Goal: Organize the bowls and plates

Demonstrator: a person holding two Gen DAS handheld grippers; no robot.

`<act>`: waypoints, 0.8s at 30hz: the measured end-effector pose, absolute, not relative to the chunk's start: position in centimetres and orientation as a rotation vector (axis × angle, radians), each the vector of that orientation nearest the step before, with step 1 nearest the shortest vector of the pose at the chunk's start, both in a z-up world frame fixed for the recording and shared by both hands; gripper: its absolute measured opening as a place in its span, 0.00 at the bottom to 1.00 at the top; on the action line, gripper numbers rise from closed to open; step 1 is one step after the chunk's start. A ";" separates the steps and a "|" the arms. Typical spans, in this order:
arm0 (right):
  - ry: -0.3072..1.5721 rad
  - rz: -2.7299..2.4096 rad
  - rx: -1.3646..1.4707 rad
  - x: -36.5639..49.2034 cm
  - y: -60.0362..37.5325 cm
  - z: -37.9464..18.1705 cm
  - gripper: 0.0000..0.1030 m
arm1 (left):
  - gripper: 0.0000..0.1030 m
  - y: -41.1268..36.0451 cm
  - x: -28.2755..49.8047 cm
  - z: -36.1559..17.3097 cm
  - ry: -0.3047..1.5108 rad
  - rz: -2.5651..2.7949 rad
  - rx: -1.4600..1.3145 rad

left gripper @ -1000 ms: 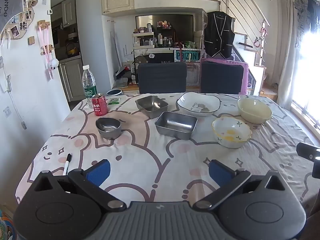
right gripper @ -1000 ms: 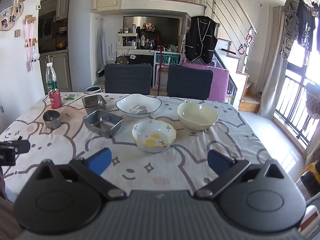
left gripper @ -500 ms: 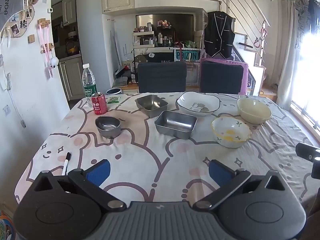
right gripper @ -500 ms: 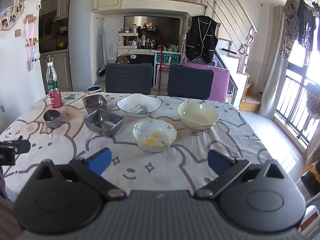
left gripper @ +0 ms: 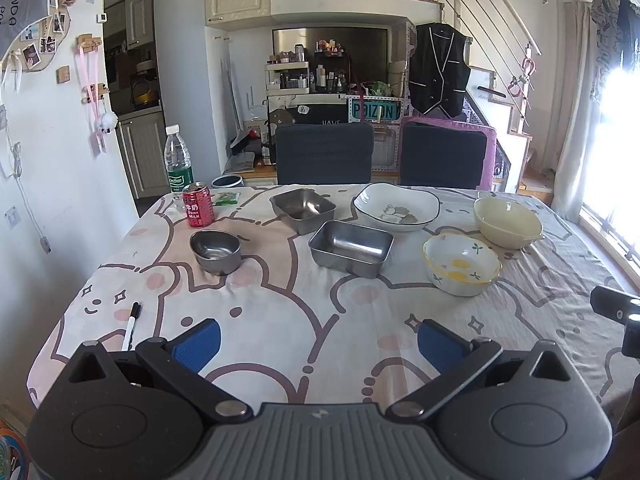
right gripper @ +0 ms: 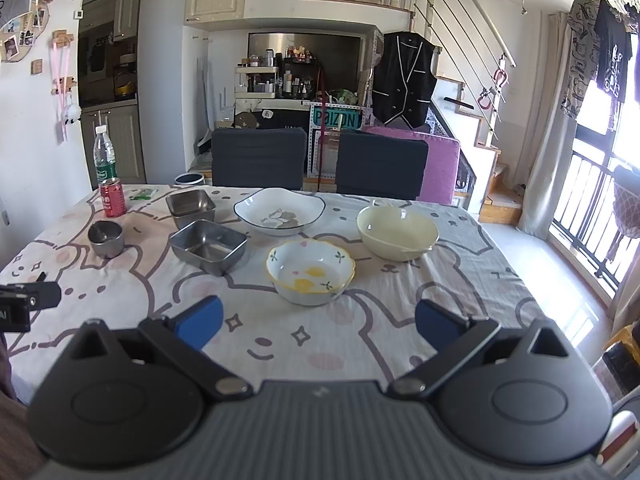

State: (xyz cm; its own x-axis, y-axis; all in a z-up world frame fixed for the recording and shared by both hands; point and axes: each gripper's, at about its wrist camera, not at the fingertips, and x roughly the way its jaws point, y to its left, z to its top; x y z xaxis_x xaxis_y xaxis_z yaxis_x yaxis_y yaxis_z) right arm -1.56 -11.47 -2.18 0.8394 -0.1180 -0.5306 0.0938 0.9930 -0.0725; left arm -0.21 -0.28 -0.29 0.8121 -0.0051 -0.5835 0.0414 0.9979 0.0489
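Six dishes stand apart on the patterned tablecloth. A small round steel bowl [left gripper: 216, 251] is at the left. Two square steel trays [left gripper: 302, 210] [left gripper: 351, 247] are mid-table. A white black-rimmed plate [left gripper: 396, 207], a cream bowl [left gripper: 507, 223] and a yellow-rimmed flowered bowl [left gripper: 461, 266] are to the right. My left gripper [left gripper: 319, 345] is open and empty over the near edge. My right gripper [right gripper: 318, 323] is open and empty, just short of the flowered bowl [right gripper: 311, 272].
A red drink can [left gripper: 198, 211] and a water bottle [left gripper: 178, 160] stand at the far left corner. A marker pen [left gripper: 131, 325] lies near the left front edge. Two dark chairs [left gripper: 324, 154] stand behind the table [left gripper: 280, 320]. A wall is close on the left.
Both grippers have drifted very slightly; the view has barely shifted. No dish has moved.
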 end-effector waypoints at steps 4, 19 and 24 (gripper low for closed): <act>0.564 -0.112 -0.045 -1.6 -11.5 -2.2 1.00 | 1.00 -0.3 -0.2 -0.3 0.624 -0.024 0.057; 0.564 -0.112 -0.043 -1.6 -11.5 -2.2 1.00 | 1.00 -0.2 -0.1 -0.2 0.623 -0.029 0.054; 0.563 -0.109 -0.043 -1.6 -11.2 -2.1 1.00 | 1.00 -0.5 -0.1 -0.4 0.624 -0.030 0.053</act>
State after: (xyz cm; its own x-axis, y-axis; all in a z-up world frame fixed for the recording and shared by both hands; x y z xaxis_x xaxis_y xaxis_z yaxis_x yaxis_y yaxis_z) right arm -1.60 -11.17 -2.07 0.8400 -0.1152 -0.5303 0.0916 0.9933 -0.0707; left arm -0.07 -0.52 -0.36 0.8112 -0.0122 -0.5847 0.0440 0.9982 0.0402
